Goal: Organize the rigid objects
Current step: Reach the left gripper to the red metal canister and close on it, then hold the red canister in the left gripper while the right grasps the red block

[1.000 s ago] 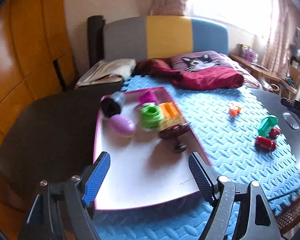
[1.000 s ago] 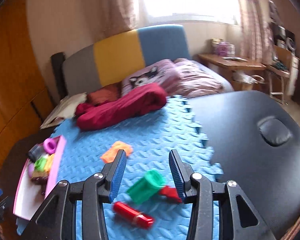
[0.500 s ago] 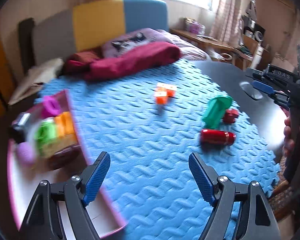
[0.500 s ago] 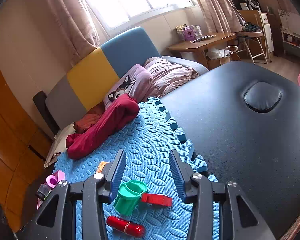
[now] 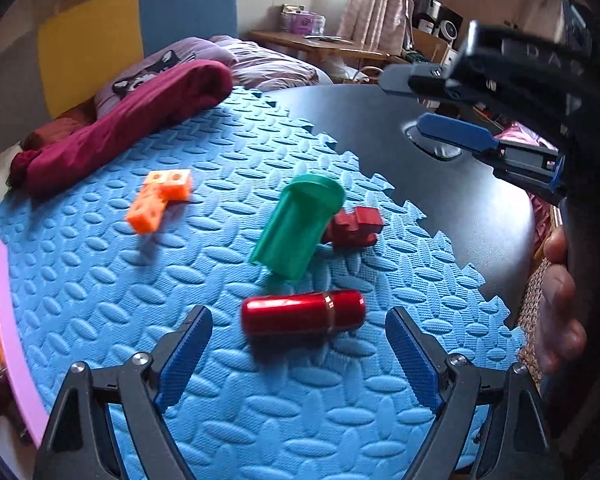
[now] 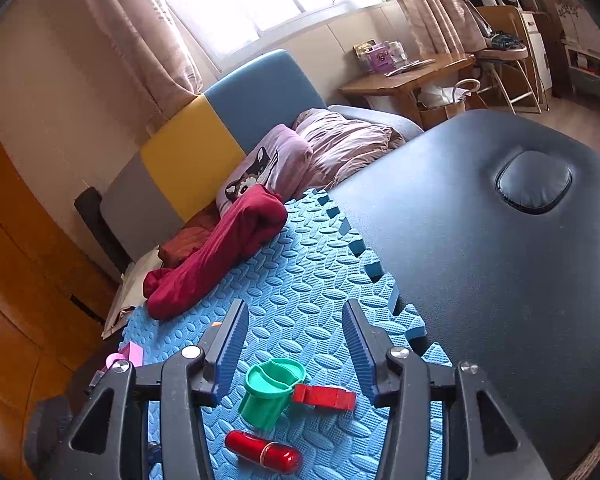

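Note:
A red metal capsule (image 5: 302, 313) lies on its side on the blue foam mat (image 5: 100, 288), just ahead of my open, empty left gripper (image 5: 299, 354). Beyond it lie a green cup (image 5: 298, 226) on its side, a dark red block (image 5: 356, 227) touching it, and orange blocks (image 5: 158, 200). My right gripper (image 6: 294, 334) is open and empty, held above the green cup (image 6: 270, 392), red block (image 6: 324, 397) and capsule (image 6: 262, 451). It shows at the right of the left wrist view (image 5: 432, 100). The pink tray's edge (image 5: 12, 340) is at far left with toys in it.
A maroon cloth roll (image 5: 124, 120) lies at the mat's far edge. The black padded table (image 6: 500, 280) extends right of the mat. A bed with pillows (image 6: 332, 144) and a wooden desk (image 6: 412, 68) stand behind. A person's hand (image 5: 560, 300) holds the right gripper.
My left gripper has swung right from over the pink tray to the loose objects, ending close behind the red capsule. My right gripper has risen and tilted, staying open above the green cup.

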